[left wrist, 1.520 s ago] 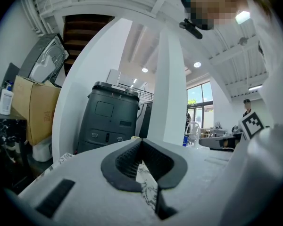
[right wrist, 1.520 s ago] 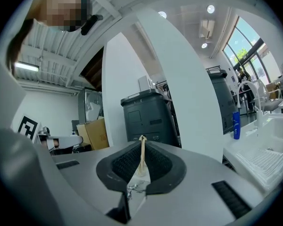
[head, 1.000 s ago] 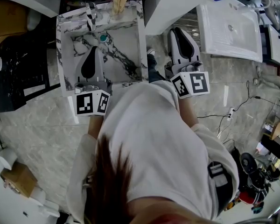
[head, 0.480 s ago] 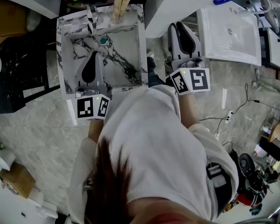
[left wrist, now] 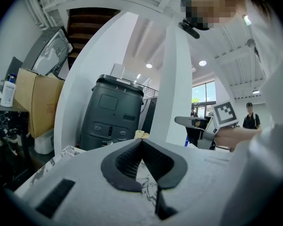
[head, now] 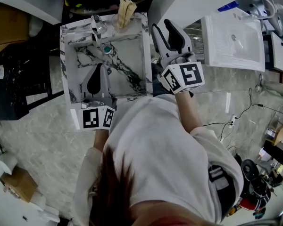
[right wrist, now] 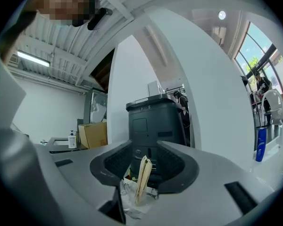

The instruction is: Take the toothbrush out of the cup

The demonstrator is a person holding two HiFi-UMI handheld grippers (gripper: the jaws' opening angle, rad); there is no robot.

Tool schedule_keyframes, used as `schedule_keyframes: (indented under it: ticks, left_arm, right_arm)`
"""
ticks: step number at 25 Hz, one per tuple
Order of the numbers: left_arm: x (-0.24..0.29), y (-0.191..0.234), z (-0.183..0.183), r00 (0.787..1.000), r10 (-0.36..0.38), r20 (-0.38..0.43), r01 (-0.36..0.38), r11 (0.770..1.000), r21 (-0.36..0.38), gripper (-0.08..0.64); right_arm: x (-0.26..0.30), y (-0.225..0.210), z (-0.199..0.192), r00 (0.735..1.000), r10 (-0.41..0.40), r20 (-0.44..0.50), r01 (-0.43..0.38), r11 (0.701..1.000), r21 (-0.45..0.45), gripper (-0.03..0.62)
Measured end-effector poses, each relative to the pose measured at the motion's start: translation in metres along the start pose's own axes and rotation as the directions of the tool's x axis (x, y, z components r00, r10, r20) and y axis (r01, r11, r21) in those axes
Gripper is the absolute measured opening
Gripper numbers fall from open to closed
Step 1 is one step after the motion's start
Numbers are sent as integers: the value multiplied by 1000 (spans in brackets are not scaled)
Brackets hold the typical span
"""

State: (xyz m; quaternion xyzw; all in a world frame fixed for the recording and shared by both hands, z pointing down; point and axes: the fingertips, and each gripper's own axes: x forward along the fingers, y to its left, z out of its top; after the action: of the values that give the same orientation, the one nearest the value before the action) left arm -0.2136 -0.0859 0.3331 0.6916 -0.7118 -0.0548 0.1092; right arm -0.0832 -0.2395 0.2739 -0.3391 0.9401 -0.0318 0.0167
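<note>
While its jaws touch, left tongs (head: 99,68) point level over marble basin (head: 67,55).

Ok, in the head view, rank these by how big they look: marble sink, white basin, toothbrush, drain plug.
1. marble sink, largest
2. white basin, somewhat smaller, though it may sit at a different distance
3. toothbrush
4. drain plug, smallest

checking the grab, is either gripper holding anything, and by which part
Nothing held. The left gripper is shut, empty; the right gripper has just been opening its jaws, nothing between them.
</note>
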Motion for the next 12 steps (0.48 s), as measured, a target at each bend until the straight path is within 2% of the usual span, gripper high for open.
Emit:
schedule_keyframes:
  ticks: [7,12]
  left_arm:
    - [6,10,-3,1000,12,-15,-12,1000,0,11]
    - [11,15,-9,999,20,-41,-21,1000,-5,11]
  right_arm:
    - [42,4,-18,999,17,-29,-17,1000,25,147]
    - [72,2,-53,995,7,-103,-1,998,62,186]
